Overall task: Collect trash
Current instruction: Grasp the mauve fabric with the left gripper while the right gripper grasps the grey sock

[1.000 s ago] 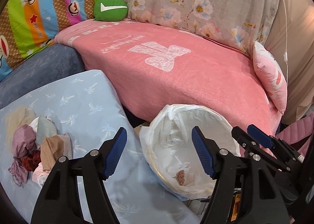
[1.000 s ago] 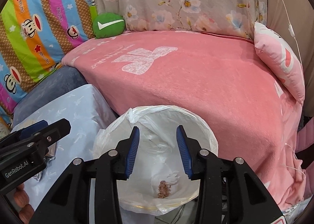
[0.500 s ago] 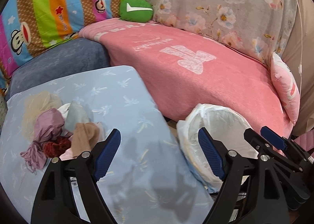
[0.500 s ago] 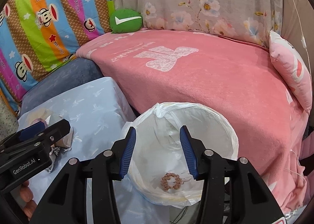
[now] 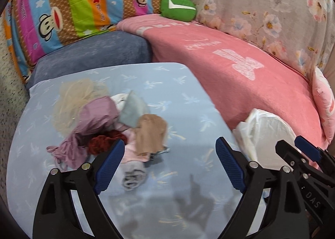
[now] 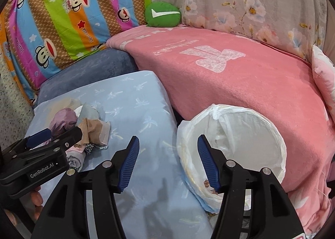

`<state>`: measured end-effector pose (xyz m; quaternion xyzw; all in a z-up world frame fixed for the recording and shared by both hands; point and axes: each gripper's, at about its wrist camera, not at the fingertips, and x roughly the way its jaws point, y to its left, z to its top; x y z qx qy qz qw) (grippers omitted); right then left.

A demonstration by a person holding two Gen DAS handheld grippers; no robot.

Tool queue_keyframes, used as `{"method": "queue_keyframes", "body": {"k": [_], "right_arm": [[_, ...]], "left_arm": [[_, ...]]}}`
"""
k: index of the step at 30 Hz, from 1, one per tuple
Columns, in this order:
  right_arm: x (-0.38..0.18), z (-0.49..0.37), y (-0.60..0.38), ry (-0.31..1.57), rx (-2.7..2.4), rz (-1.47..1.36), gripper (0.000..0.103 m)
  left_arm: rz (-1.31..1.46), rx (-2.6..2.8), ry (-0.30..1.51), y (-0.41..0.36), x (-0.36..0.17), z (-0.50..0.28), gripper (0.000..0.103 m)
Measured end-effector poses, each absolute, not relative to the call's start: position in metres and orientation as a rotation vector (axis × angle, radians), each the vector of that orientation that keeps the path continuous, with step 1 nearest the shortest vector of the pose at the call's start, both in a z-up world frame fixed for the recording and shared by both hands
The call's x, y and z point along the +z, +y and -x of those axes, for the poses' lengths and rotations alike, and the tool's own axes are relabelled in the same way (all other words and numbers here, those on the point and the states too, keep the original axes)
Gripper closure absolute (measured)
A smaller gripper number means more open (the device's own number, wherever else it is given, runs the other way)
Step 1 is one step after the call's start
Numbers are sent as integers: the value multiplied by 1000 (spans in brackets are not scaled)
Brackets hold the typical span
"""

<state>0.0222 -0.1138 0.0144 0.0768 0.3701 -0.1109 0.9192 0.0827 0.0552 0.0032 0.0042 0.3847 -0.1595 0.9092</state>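
A pile of crumpled trash [image 5: 108, 121] lies on a light blue cloth-covered table [image 5: 180, 96]: mauve, tan, grey, dark red and pink scraps. It also shows in the right wrist view [image 6: 83, 132]. My left gripper [image 5: 169, 165] is open and empty, just right of and in front of the pile. A bin lined with a white bag [image 6: 234, 140] stands right of the table, with a small brown scrap [image 6: 209, 184] inside. My right gripper [image 6: 167, 163] is open and empty over the gap between table and bin. The bin also shows in the left wrist view [image 5: 266, 132].
A pink blanket [image 6: 240, 75] covers the sofa behind the bin. A dark blue cushion [image 5: 94, 54], a striped monkey-print cover [image 5: 73, 8], a green pouch [image 6: 163, 14] and a floral cover [image 6: 261, 4] sit at the back. A pink pillow [image 6: 324, 71] lies far right.
Both grippers have swung left, away from above the bin toward the table. The trash pile has come to the middle of the left wrist view. The right jaws have opened wider.
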Motion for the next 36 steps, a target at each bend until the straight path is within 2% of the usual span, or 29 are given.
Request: {"method": "queue_keyframes", "body": {"k": [17,26,29,32,36], "right_arm": [[-18,-59,-21,853,-61,-100,45],[-43,-81,21,913,30,-108,45],[-50,-86,33,925,57,-106,42],[-57,-91,44,931,67,-97,40],[-70,-100,48,958,67,-120,40]], "left_arm": [[47,-109,847,164,-29,-111,18],[53,-66,882,197,-51,-123,18],[71,-67,907,206,-60,-130,18],[108,-82,929,214,-67,-134,21],[156,-130,961,215,-74,-138,32]]}}
